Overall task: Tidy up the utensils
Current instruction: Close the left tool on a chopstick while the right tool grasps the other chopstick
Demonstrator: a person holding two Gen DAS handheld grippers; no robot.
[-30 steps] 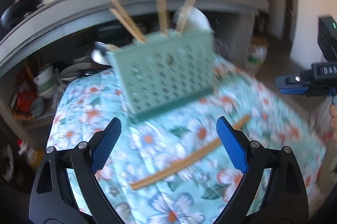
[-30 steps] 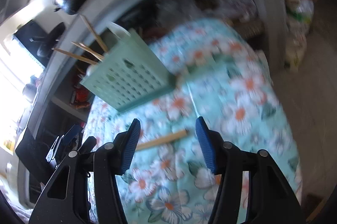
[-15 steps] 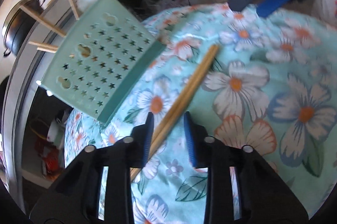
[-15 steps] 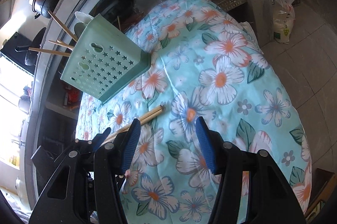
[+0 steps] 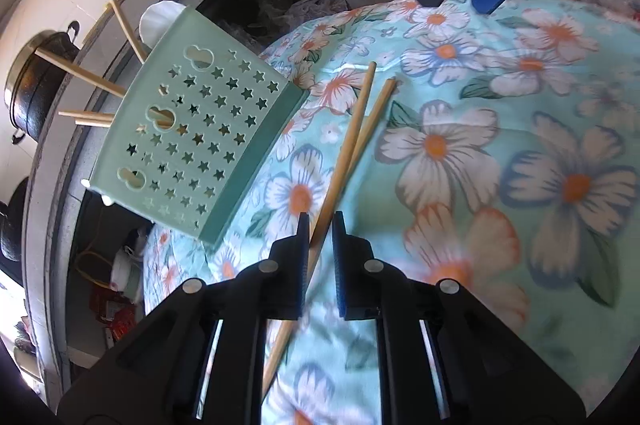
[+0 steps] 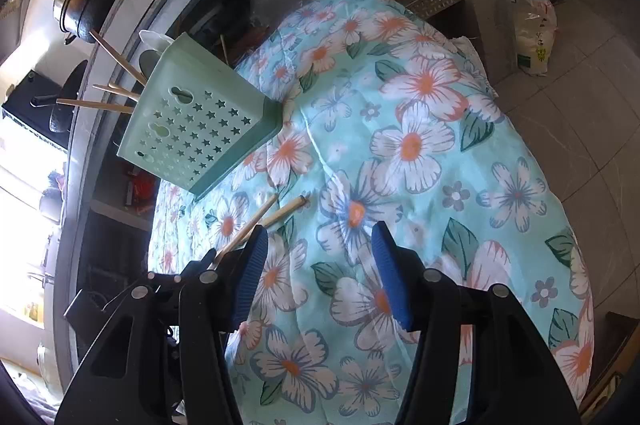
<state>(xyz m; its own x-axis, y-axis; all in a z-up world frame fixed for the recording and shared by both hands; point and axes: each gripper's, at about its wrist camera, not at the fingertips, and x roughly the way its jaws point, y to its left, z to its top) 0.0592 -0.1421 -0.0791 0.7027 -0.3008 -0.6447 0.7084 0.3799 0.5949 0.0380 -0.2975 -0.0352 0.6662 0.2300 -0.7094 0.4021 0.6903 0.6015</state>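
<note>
On the far left a black metal cooking pot [image 5: 38, 85] sits on the grey counter [image 5: 52, 193]. Next comes the pale green plastic utensil holder with star-shaped holes [image 5: 196, 141], standing on the floral turquoise tablecloth [image 5: 520, 145]; several wooden chopsticks already poke out of its top, so we judge it to be where the loose ones belong.

Just right of the holder, two long wooden chopsticks [image 5: 352, 141] lie on the cloth, tips slightly splayed, their lower ends running between our left gripper [image 5: 320, 237]. Its jaws are closing around the pair; small gaps show beside the sticks, so we do not yet read a firm pinch. We hold low and angled along the sticks, likely to catch both at once.

Further right, our right gripper [image 6: 316, 265] hovers over bare cloth with its blue pads [image 6: 390, 277] apart and nothing between them, seemingly kept clear while the left does the pickup.
</note>
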